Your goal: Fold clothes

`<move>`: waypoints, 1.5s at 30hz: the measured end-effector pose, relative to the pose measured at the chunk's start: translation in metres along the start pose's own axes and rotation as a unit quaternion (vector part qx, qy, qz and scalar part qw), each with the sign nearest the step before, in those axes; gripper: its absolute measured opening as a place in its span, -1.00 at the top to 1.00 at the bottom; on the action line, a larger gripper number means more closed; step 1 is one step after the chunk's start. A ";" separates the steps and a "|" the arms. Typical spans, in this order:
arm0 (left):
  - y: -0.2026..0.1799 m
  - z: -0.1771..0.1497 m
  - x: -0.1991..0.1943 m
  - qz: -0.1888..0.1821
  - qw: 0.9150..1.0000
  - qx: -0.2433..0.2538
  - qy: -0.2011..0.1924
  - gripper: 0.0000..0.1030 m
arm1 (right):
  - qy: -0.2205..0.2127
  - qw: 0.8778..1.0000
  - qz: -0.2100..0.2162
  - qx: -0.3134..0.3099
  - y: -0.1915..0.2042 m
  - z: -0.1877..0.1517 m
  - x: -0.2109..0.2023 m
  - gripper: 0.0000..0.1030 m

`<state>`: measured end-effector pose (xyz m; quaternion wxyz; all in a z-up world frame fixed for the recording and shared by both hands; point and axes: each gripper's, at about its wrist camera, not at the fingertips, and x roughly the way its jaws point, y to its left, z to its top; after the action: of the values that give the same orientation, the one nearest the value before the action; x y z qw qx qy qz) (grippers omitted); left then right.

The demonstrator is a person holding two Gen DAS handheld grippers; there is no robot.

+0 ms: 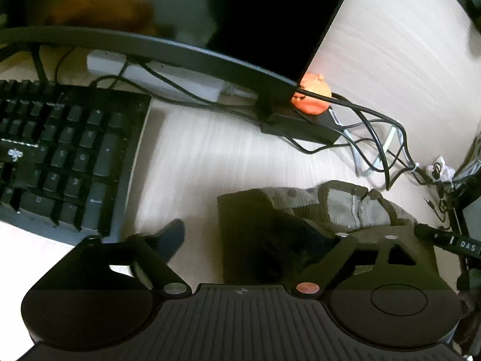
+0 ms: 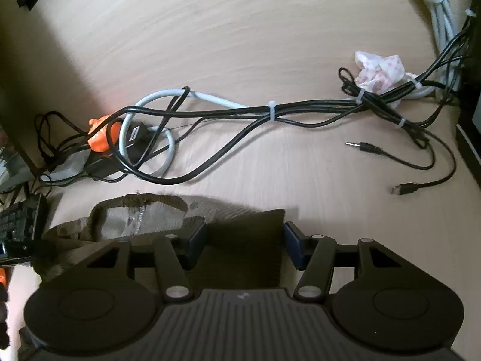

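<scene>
Setting: pale wood bench point(image 2: 240, 30), keyboard point(image 1: 60, 156) and cables point(image 2: 270, 114) nearby.
Garment: olive corduroy clothing point(image 2: 246, 234), bunched, long axis running across both grippers.
Right gripper point(image 2: 245, 245): spread apart, straddling the cloth's right end.
Left gripper point(image 1: 255, 240): spread apart; one finger point(image 1: 171, 237) on bare bench, cloth lying toward its right.

A pale wood-grain surface point(image 2: 240, 30) carries the clutter. At nine o'clock in the left view lies a black mechanical keyboard point(image 1: 60, 162), with a dark curved monitor point(image 1: 210, 15) leaning over it and a white power strip point(image 1: 156, 75) beneath the screen's edge. A small orange pumpkin-shaped figure point(image 1: 312, 96) sits on a flat black box point(image 1: 300, 126). In the right view, a bundle of black cables bound with white ties point(image 2: 272, 112) runs toward two o'clock, beside a crumpled white-and-pink tissue point(image 2: 378, 70). A loose black audio jack plug point(image 2: 362, 146) lies at three o'clock.
</scene>
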<state>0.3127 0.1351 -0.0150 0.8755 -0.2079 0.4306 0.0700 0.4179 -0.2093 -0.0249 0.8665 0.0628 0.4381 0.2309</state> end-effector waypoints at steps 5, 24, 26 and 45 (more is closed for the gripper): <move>-0.012 0.002 0.016 -0.001 1.000 0.027 0.007 -0.83 | 0.003 1.000 0.009 -0.018 0.005 0.001 0.006 -0.10; -0.034 0.012 0.031 -0.043 0.995 0.087 0.023 -0.69 | 0.044 0.996 0.044 -0.057 0.017 0.019 0.028 0.32; -0.042 0.011 0.032 -0.044 0.992 0.114 0.023 -0.36 | 0.051 0.995 0.051 -0.062 0.020 0.016 0.026 0.50; -0.045 -0.080 -0.134 -0.101 0.946 0.306 0.018 0.69 | 0.052 0.988 0.119 -0.079 0.024 -0.095 -0.157 0.69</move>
<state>0.1857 0.0685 0.0603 0.8917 0.0269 0.4235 -0.1573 0.2541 -0.2682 0.0393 0.8110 0.0340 0.4525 0.3694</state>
